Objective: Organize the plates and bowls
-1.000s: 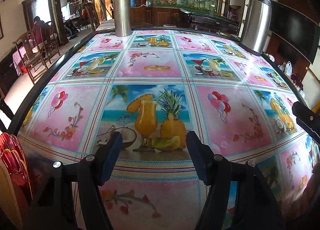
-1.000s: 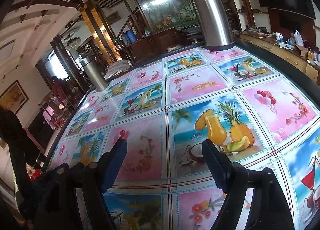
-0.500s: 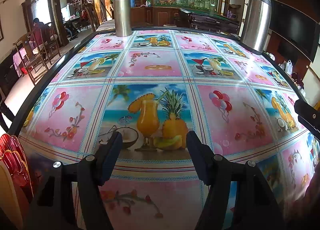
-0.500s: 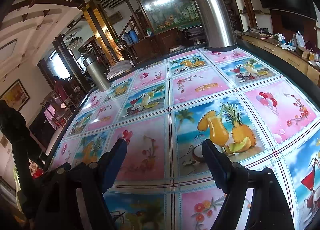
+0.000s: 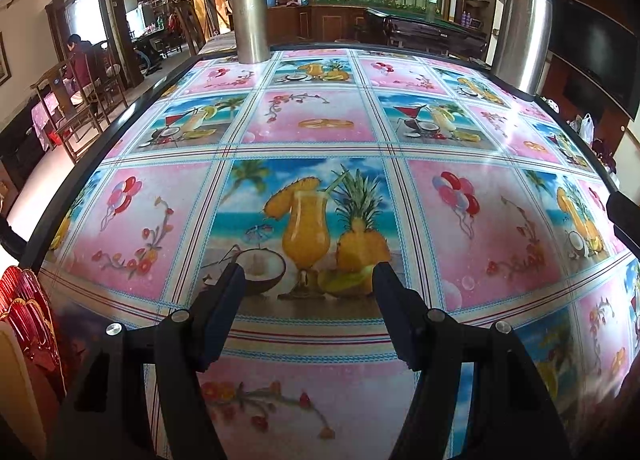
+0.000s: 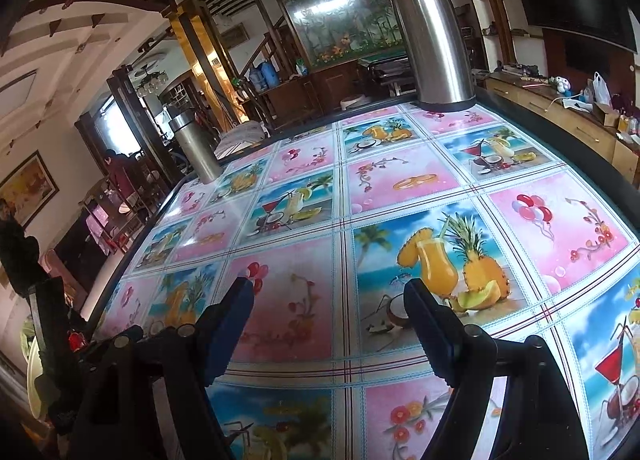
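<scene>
The left gripper hovers low over the worktop, its fingers spread wide with nothing between them; under the gap lies the printed panel of a juice glass and pineapple. The right gripper sits likewise, fingers wide apart and holding nothing, over the seam between a pink balloon panel and the same pineapple panel.

The worktop carries a glossy cloth of pink and blue squares, bounded by a dark rim that curves along the left side and the far end. Two steel flasks stand at that far end: a slimmer flask near the left far corner, and a taller jug with a black top at the right far corner, both close to the rim. Between the grippers and these two the cloth is bare.

At the lower left edge of the left view, past the worktop's near corner, red plates with gold trim stand on edge, with a pale rim beside them; how they are held up cannot be told. In the right view a pale dish edge shows at the far left, mostly hidden by the other gripper's dark body.

Chairs stand off the worktop's left side, a sideboard off its right.
</scene>
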A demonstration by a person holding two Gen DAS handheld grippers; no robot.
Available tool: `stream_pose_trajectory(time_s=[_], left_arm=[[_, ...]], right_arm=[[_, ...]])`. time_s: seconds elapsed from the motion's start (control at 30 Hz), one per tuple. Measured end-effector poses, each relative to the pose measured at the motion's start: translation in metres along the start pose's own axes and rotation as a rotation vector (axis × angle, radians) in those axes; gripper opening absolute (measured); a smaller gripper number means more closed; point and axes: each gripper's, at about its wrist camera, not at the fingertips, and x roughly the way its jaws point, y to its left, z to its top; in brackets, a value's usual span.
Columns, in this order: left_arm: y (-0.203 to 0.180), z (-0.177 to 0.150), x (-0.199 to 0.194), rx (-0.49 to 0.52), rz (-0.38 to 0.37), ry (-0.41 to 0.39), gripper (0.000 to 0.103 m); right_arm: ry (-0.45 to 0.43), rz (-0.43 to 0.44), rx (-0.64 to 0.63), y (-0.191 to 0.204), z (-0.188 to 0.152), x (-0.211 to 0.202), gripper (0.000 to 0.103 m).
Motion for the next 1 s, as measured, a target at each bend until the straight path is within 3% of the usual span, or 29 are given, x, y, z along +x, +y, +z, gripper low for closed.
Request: stream_pose_trajectory(time_s=[0.1,0.23,0.3,0.4,0.53,0.6,0.7,0.8,0.87,1.0], left_arm=[[0.003,0.000,0.007,-0.014,-0.005,0.039,0.067],[0.006,-0.001,0.011,-0.033,-0.026,0.061,0.087],[0.005,-0.001,0.011,-0.027,-0.022,0.064,0.088],[0.003,-0.003,0.015,-0.011,-0.043,0.090,0.103],[0.003,-0.003,0.016,-0.014,-0.044,0.088,0.103],[0.003,-0.003,0.016,-0.016,-0.044,0.089,0.103],[0.003,-0.003,0.016,-0.019,-0.040,0.089,0.103],[0.004,-0.005,0.015,-0.020,-0.032,0.090,0.103],[0.003,-0.005,0.014,-0.019,-0.027,0.091,0.103],[0.003,-0.006,0.013,-0.023,-0.021,0.091,0.103]], right_arm=[[-0.010,-0.043,-0.029,0.003,-0.001,0.003,0.080],[-0.005,-0.101,-0.051,0.005,-0.002,0.010,0.080],[-0.005,-0.133,-0.041,0.003,-0.003,0.013,0.080],[-0.005,-0.203,-0.055,-0.001,-0.005,0.018,0.080],[0.022,-0.214,0.003,-0.014,-0.006,0.021,0.080],[0.060,-0.220,0.033,-0.019,-0.007,0.026,0.086],[0.148,-0.192,0.038,-0.021,-0.010,0.040,0.087],[0.167,-0.177,0.008,-0.014,-0.013,0.043,0.091],[0.194,-0.163,-0.021,-0.009,-0.016,0.047,0.103],[0.245,-0.261,-0.113,0.008,-0.020,0.058,0.103]])
